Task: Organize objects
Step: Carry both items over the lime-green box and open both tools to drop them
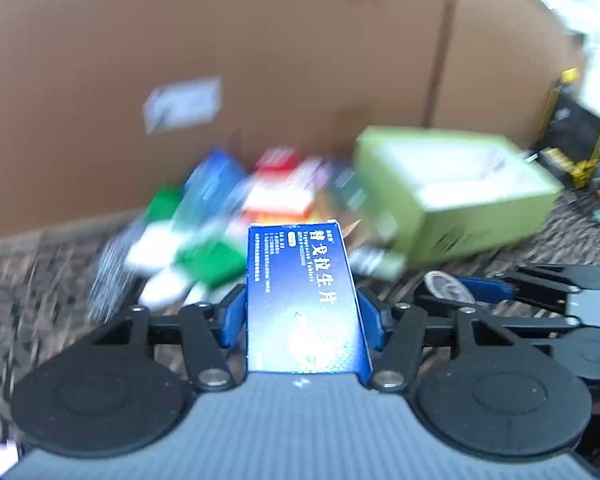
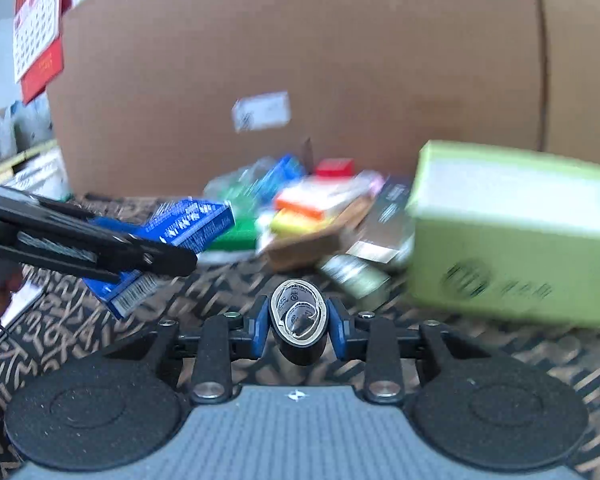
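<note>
Now carrying: left claw [image 1: 306, 316] clamped on blue box [image 1: 304, 300], right claw [image 2: 299, 320] pinching black tape roll [image 2: 299, 322], above patterned table [image 2: 480, 360]; next, probably lowering both into green box [image 2: 516, 236].

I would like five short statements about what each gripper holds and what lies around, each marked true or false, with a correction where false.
1. The left gripper holds a blue box with white writing. True.
2. The right gripper is empty. False: it is shut on a black tape roll.
3. A light green box stands to the right of the pile of small boxes. True.
4. The pile lies on a plain white cloth. False: it lies on a dark patterned cloth.
5. A large brown cardboard wall rises behind the pile. True.
</note>
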The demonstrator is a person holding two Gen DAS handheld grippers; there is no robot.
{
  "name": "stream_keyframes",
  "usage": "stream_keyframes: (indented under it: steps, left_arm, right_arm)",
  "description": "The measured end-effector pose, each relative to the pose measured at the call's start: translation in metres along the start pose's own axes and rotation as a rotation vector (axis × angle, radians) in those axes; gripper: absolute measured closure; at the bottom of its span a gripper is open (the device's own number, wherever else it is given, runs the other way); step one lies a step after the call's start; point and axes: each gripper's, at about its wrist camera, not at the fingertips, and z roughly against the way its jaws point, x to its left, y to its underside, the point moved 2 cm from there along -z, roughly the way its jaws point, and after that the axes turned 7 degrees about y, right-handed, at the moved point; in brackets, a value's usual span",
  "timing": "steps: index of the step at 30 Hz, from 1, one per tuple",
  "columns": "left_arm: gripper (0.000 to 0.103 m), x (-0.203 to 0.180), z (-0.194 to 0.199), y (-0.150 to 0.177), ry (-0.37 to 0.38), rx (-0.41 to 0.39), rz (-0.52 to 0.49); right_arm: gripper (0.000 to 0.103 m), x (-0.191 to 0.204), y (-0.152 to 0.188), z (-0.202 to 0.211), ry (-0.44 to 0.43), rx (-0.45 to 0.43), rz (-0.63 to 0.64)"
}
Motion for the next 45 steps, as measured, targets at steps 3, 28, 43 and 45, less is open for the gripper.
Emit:
stream_keyframes:
  steps: [3,28,43,45]
  left_arm:
    - [0.045,-0.03,-0.006,-0.035,0.069,-0.04,-0.065]
    - [0.044,-0.064,-0.233,-0.129,0.114,0.092,-0.015]
    - [0.0,-0.06,-0.145,-0.105,0.194,-0.047,0.064]
    - [0.0,-0.057,-0.126,-0.092,0.176,-0.076,0.055]
  right_arm:
    - [0.068,-0.03,-0.023,0.01,0.075,-0.052,0.008]
    - [0.068,-0.171,-0.037,-0.116,0.337,0.224,-0.072]
    - [0.017,-0.163,-0.048,-0.01,0.421,-0.044,-0.035]
    - [0.014,-0.148,-0.049,-0.01,0.403,-0.078,-0.042]
